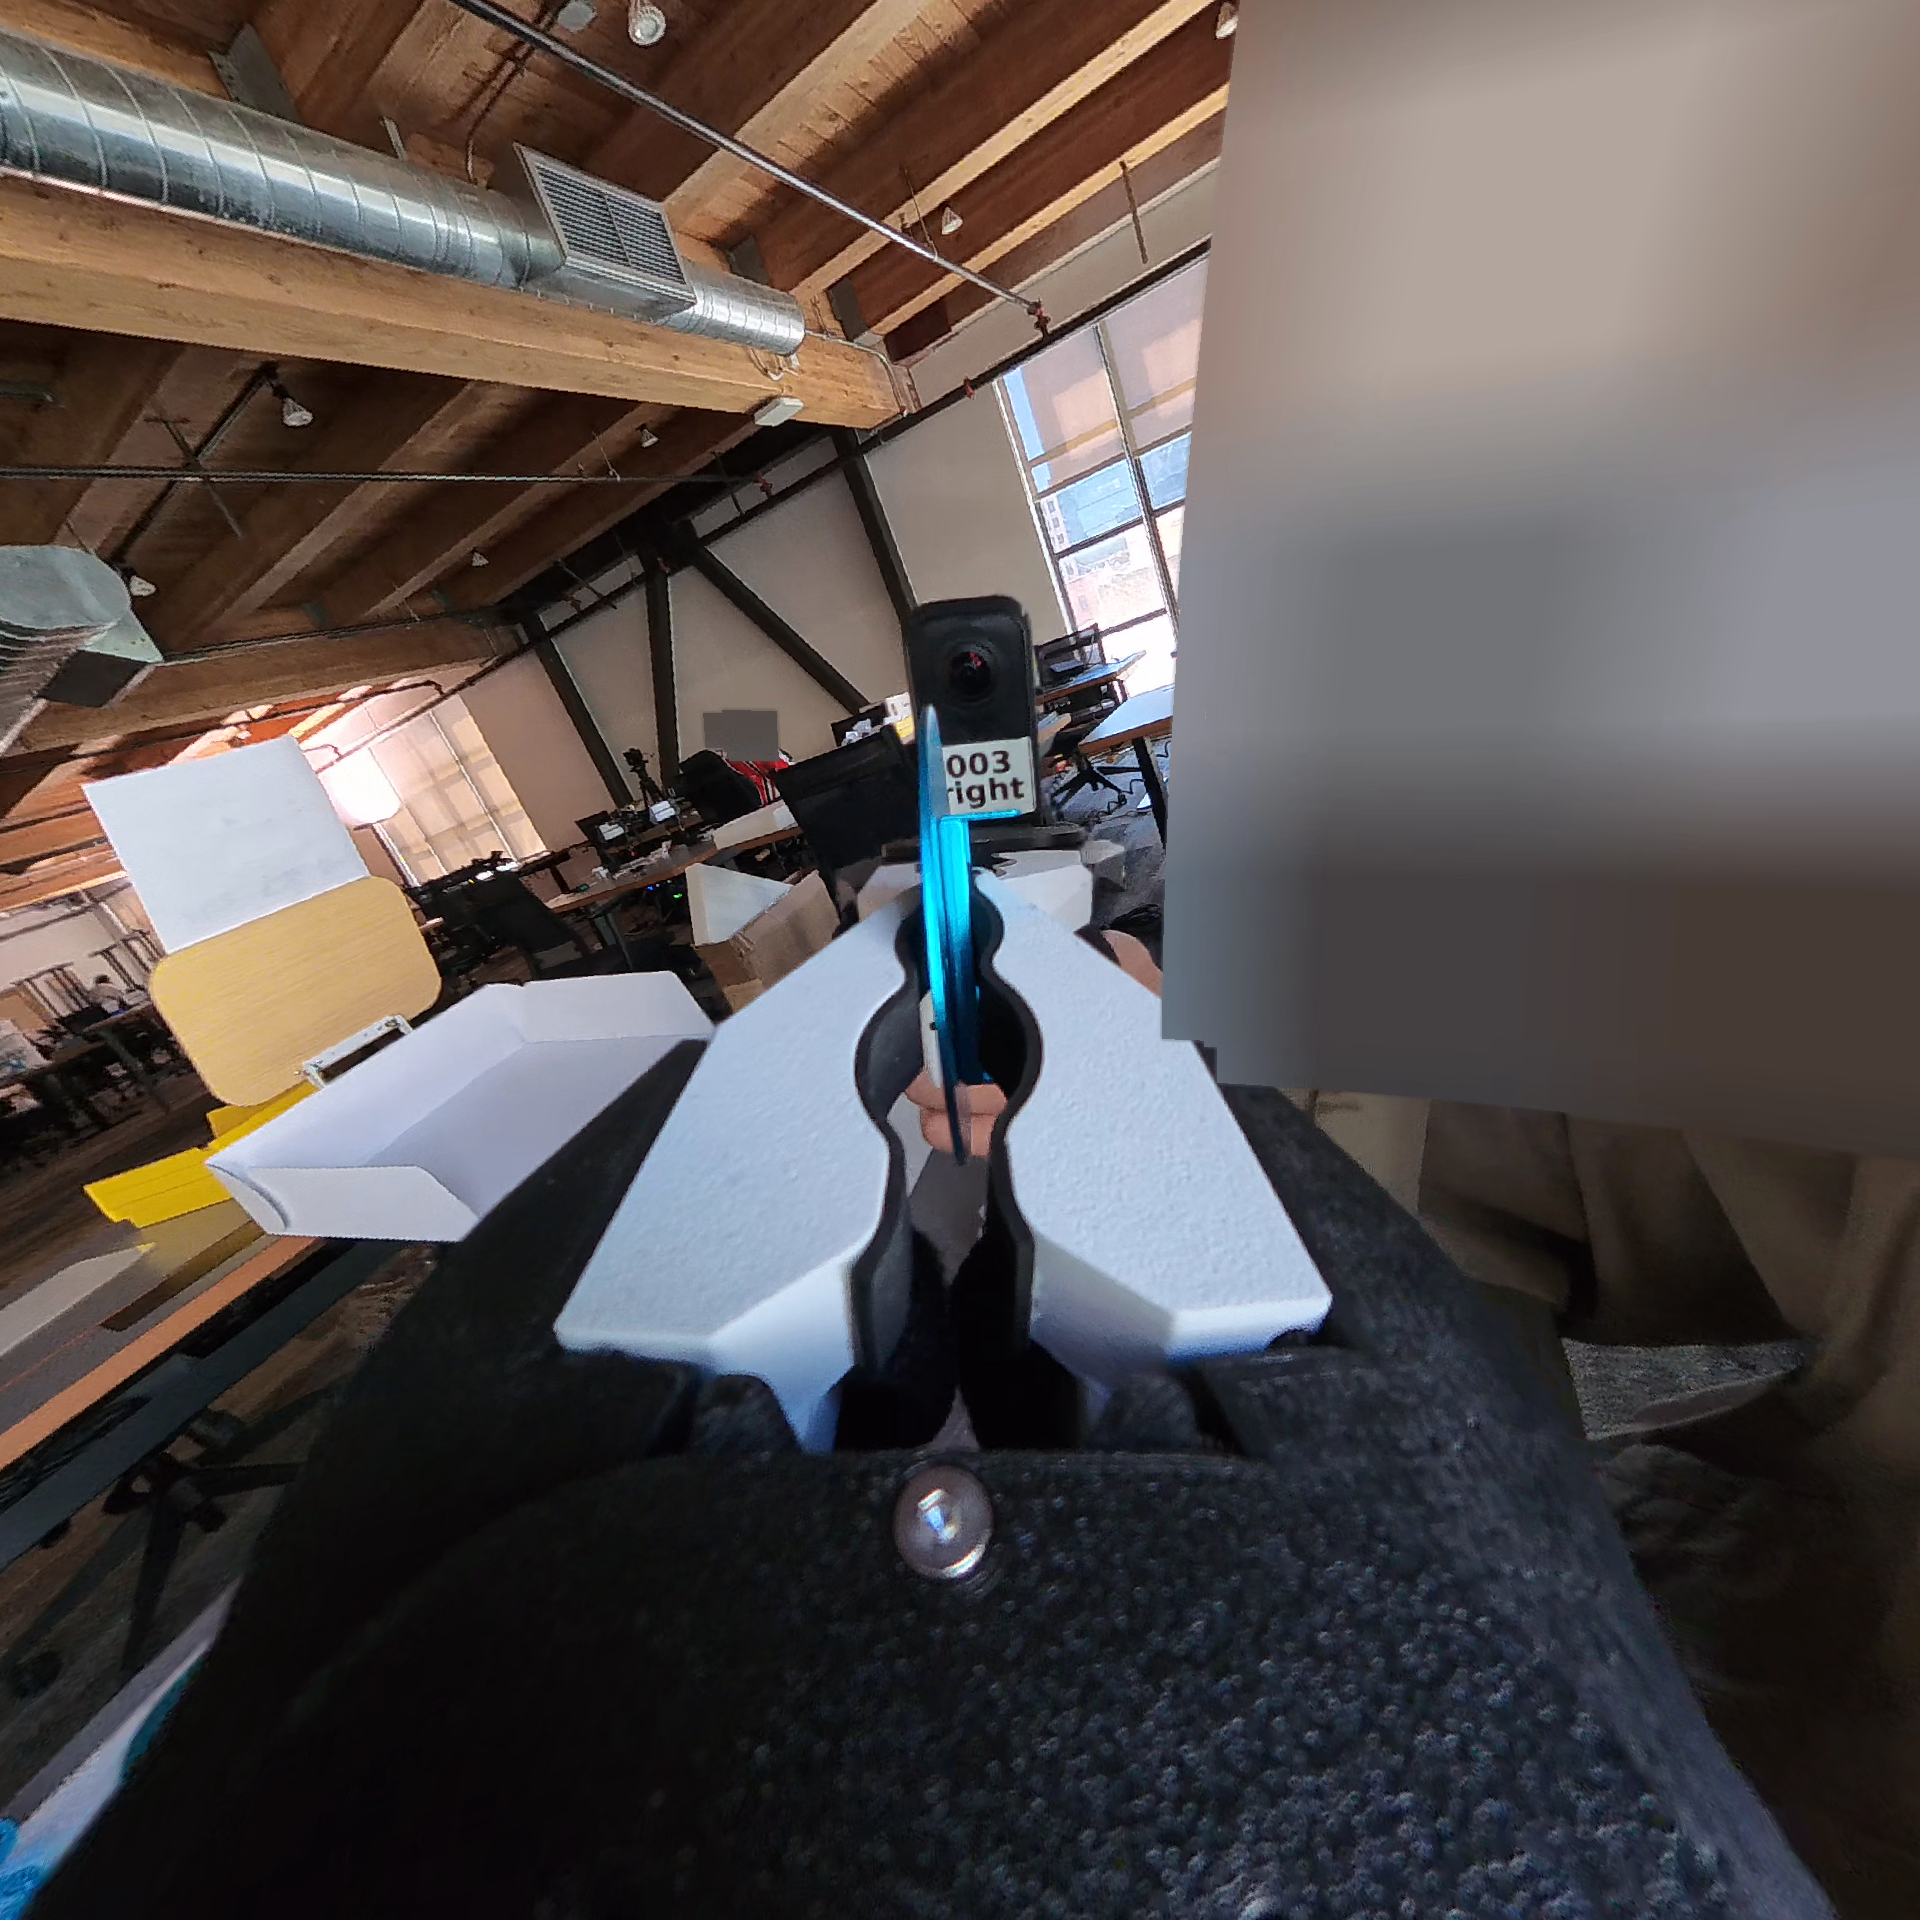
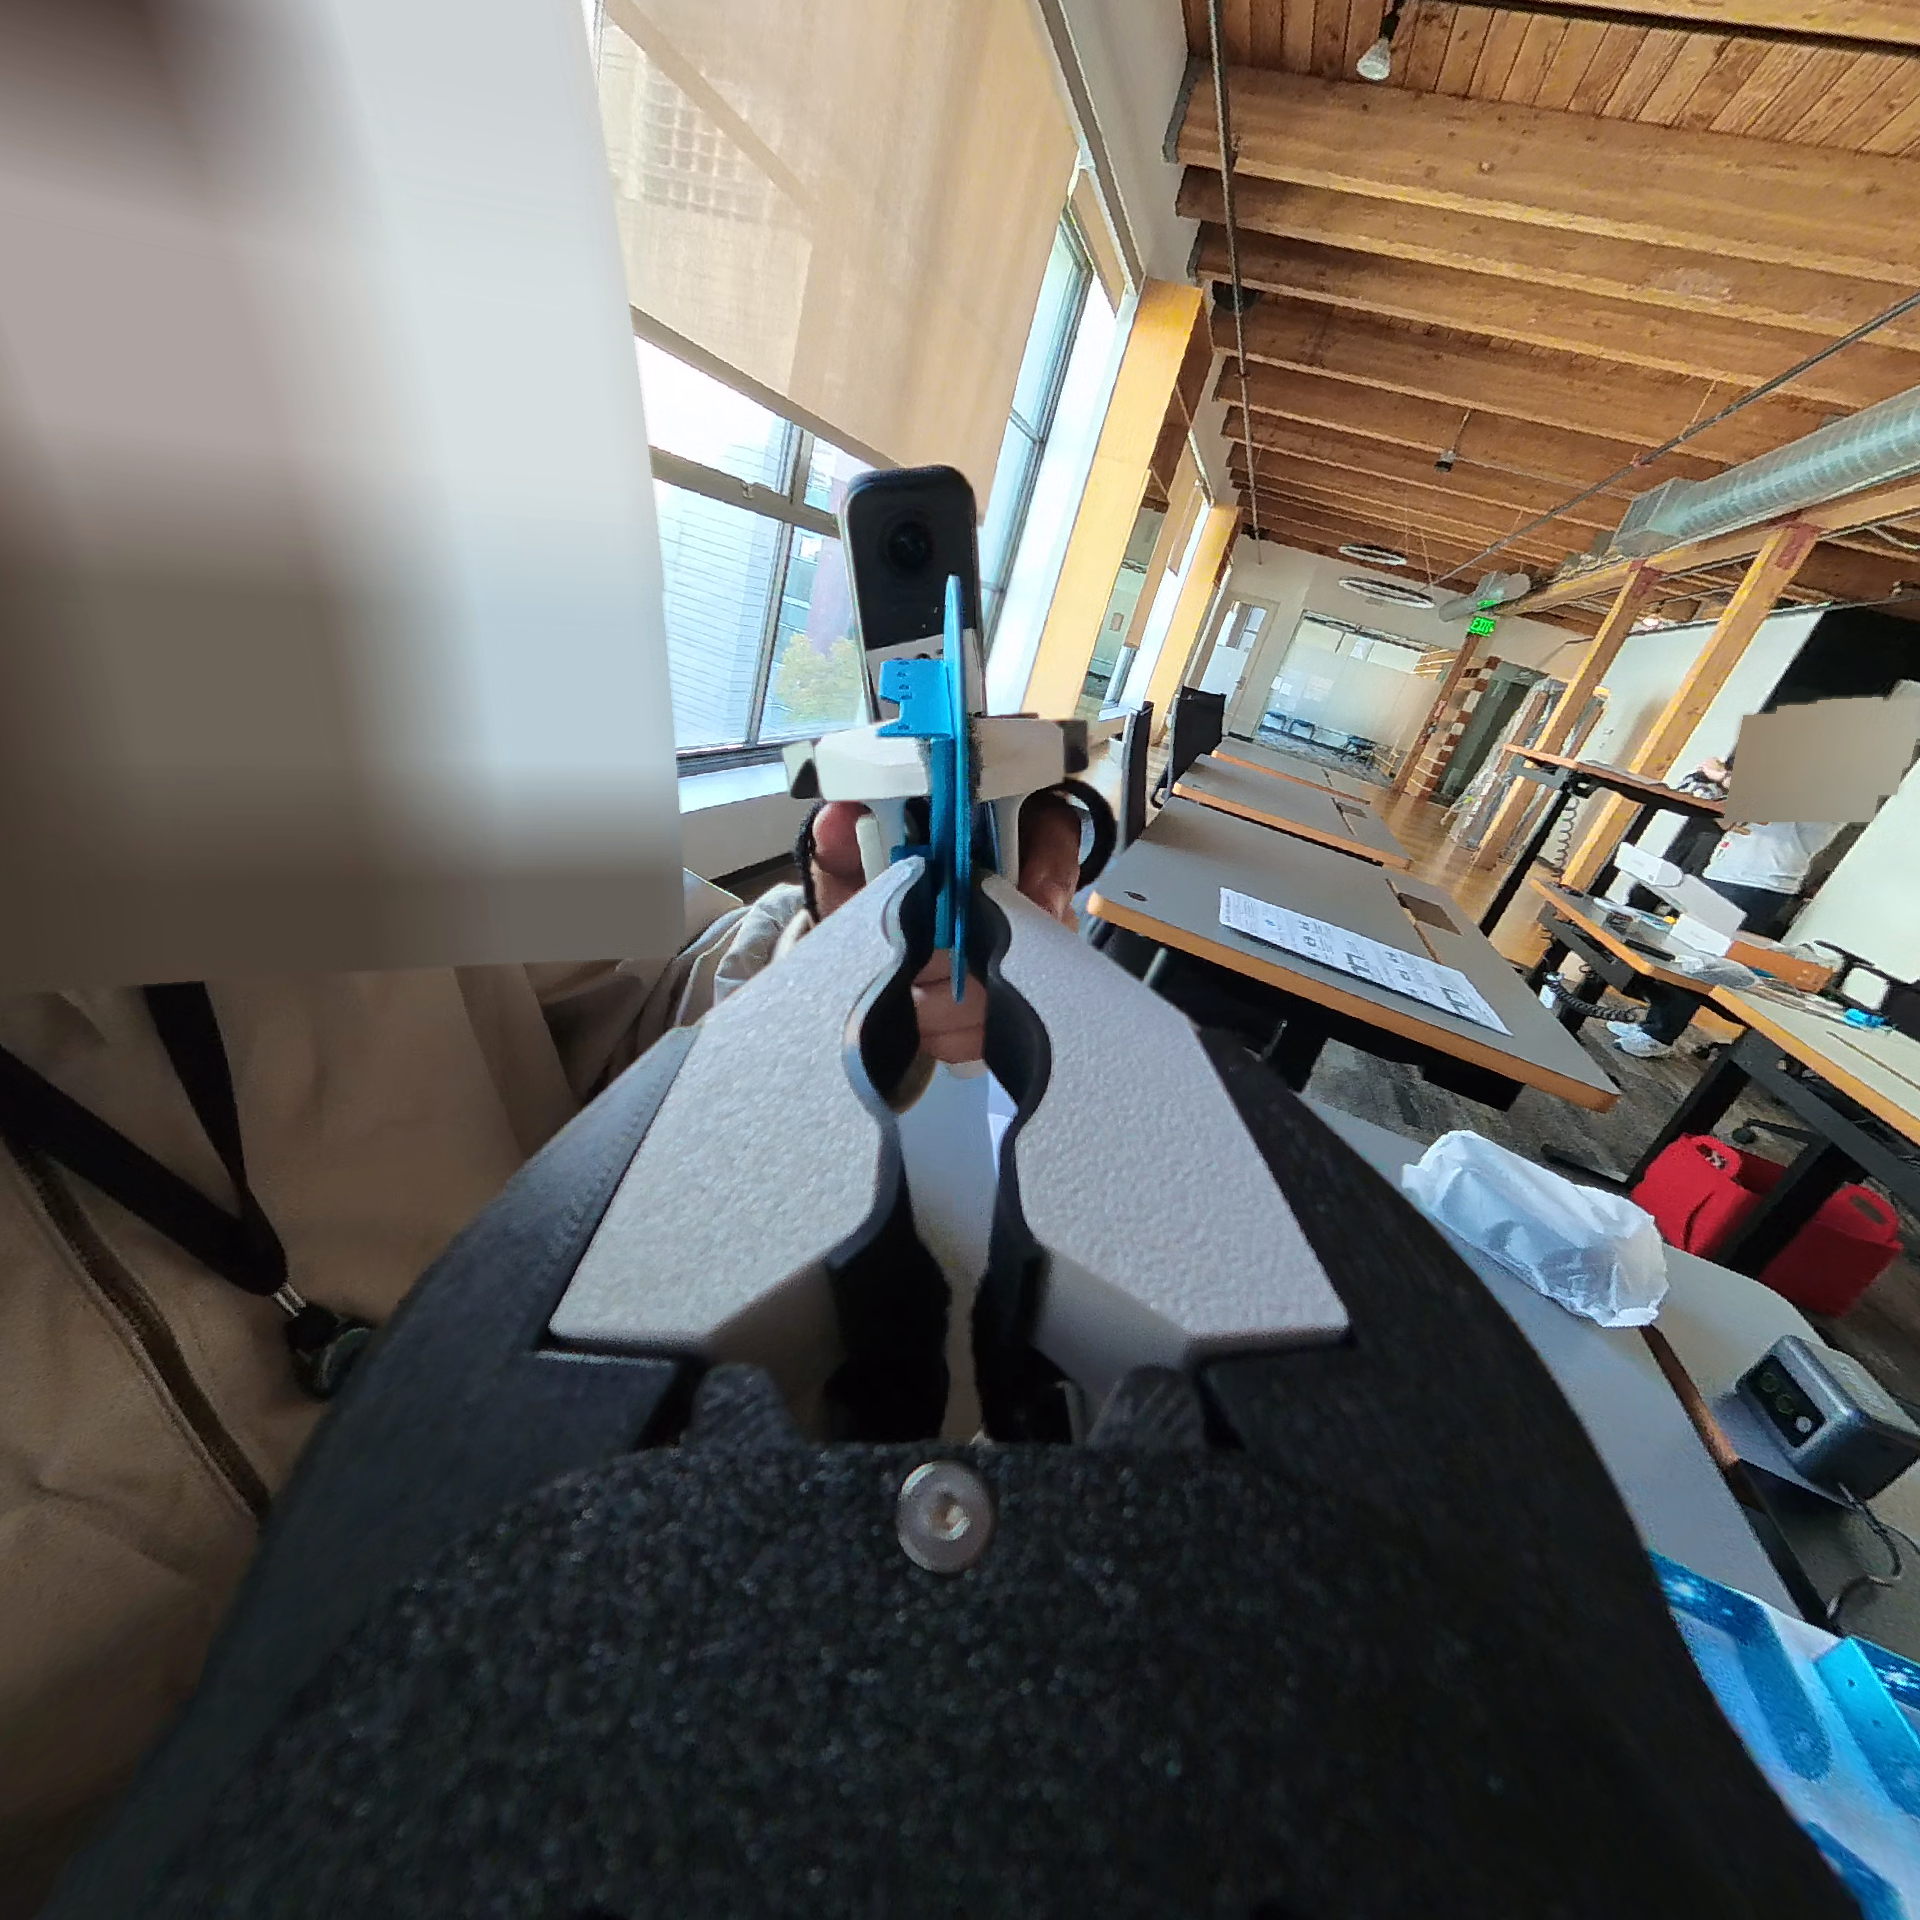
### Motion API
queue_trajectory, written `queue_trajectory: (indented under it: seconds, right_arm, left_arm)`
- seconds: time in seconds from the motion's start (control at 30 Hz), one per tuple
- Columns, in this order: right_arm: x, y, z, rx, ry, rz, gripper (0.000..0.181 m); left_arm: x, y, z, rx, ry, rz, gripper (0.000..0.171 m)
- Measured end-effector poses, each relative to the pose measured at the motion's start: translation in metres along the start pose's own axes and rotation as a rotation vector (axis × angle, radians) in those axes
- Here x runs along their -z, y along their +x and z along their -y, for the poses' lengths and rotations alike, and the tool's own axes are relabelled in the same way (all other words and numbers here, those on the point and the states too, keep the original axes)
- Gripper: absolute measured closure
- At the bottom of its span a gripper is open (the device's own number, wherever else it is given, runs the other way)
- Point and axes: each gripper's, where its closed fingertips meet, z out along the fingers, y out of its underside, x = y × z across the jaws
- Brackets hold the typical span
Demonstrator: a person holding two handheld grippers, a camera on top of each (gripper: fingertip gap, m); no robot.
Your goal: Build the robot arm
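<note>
Two grippers, left (image 1: 948, 935); right (image 2: 948, 904), one shared blue disc (image 1: 951, 966)

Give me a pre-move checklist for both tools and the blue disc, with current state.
1. Left tool closed on the blue disc: ok, the disc sits edge-on between its fingertips.
2. Right tool closed on the same disc: ok.
3. Tools facing head-on: ok, each view shows the other straight ahead.
4. Firmness of pad contact: cannot tell.
5. Side clearance: not ok for a wide swing; the beige jacket and the white tray are close.
6. Surface beneath the disc: cannot tell, the tool bodies hide it.
</note>
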Motion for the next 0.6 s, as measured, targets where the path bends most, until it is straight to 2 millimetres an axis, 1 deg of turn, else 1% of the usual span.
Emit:
queue_trajectory:
  seconds: [0.07,0.17,0.23,0.27,0.37,0.43,0.5,0.53,0.6]
  right_arm:
    - [0.000,0.000,-0.002,-0.017,0.006,0.003,0.177]
    - [0.000,0.004,-0.008,0.007,0.003,-0.036,0.174]
    - [0.005,0.015,-0.019,0.014,-0.031,-0.124,0.164]
    - [0.011,0.023,-0.027,0.021,-0.061,-0.183,0.161]
    - [0.035,0.040,-0.056,0.092,-0.177,-0.338,0.161]
    - [0.046,0.043,-0.075,0.110,-0.268,-0.369,0.158]
    - [0.044,0.038,-0.088,0.067,-0.309,-0.328,0.143]
    - [0.041,0.037,-0.094,0.064,-0.339,-0.316,0.139]
    - [0.034,0.037,-0.110,0.120,-0.434,-0.302,0.137]
  left_arm:
    - [0.001,0.001,-0.002,-0.041,-0.007,0.014,0.170]
    - [0.003,0.000,-0.008,-0.136,-0.047,0.047,0.170]
    - [0.006,-0.003,-0.018,-0.242,-0.099,0.079,0.170]
    - [0.008,-0.007,-0.025,-0.324,-0.138,0.106,0.170]
    - [0.019,-0.019,-0.058,-0.665,-0.304,0.172,0.169]
    - [0.026,-0.027,-0.085,-0.872,-0.410,0.178,0.170]
    - [0.032,-0.034,-0.111,-0.996,-0.495,0.164,0.170]
    - [0.035,-0.036,-0.122,-1.029,-0.520,0.149,0.171]
    - [0.039,-0.039,-0.139,-1.060,-0.541,0.124,0.171]
